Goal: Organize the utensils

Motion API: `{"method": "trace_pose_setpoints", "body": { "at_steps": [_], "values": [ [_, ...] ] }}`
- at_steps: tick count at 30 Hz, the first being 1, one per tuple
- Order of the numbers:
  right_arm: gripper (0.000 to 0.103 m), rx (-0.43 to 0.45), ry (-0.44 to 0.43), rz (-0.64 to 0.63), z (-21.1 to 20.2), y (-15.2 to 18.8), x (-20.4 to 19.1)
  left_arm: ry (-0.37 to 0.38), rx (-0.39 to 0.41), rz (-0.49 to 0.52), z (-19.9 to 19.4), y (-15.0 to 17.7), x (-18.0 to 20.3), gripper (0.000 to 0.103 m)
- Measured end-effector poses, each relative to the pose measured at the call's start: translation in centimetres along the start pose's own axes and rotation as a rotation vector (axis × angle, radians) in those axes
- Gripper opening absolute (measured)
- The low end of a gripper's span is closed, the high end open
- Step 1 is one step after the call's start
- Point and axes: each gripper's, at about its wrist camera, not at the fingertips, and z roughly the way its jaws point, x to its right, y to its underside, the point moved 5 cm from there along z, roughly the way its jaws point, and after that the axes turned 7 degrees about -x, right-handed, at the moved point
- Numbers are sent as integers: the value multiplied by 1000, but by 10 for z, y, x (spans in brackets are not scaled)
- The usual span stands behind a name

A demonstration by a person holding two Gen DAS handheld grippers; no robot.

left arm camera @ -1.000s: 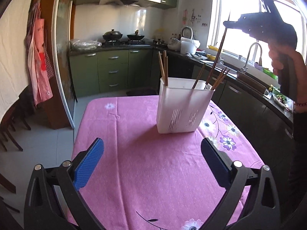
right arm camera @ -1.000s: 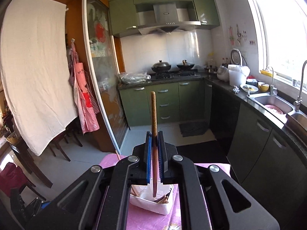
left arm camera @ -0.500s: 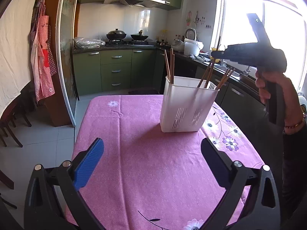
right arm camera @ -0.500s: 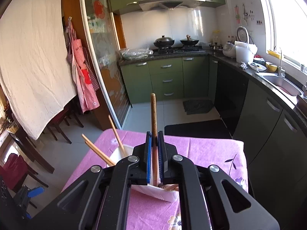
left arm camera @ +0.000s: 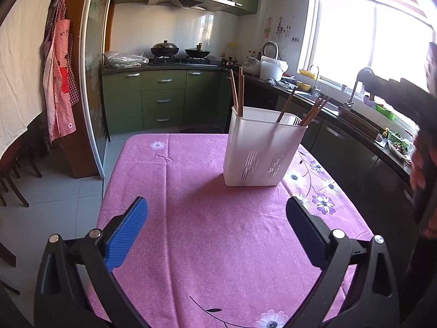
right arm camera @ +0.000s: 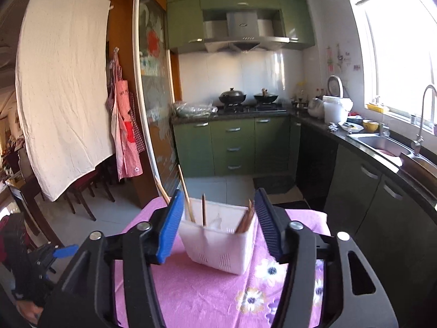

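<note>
A white slotted utensil holder (left arm camera: 262, 150) stands on the pink flowered tablecloth (left arm camera: 218, 232), with several wooden chopsticks (left arm camera: 314, 110) leaning in it. My left gripper (left arm camera: 215, 229) is open and empty, low over the near part of the table. My right gripper (right arm camera: 217, 224) is open and empty, above and just in front of the holder (right arm camera: 218, 240), whose chopsticks (right arm camera: 203, 209) show between its fingers. In the left wrist view the right gripper is a dark blur at the right edge (left arm camera: 404, 95).
The table's edges drop to a tiled floor (left arm camera: 54, 205) at left and dark cabinets (left arm camera: 355, 150) at right. A kitchen counter with a sink (right arm camera: 382, 143) runs along the right. Chairs (right arm camera: 84, 191) stand at left.
My right gripper has opened and let go of the chopstick, which now stands in the holder. It has pulled back and to the right. The left gripper has stayed open.
</note>
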Motion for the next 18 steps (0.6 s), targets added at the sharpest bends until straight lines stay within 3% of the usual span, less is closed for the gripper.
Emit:
{"method": "trace_pose_setpoints", "body": {
  "at_steps": [2,6,8,13,18],
  "values": [
    [66,12,11,27,-17,25,3,-8,6,6,-2,4,2,96],
    [92,7,11,59,-43,75,5,-19,9,20,-8,15,7,96],
    [99,14,22,62,-56,97,5,-21,12,19,-12,19,7,96],
    [99,18,46,64,-87,139,-5,-34,32,3,-29,29,5,96],
    [99,78,57,55,-122,147,-21,-63,65,9,-54,38,7,96]
  ]
}}
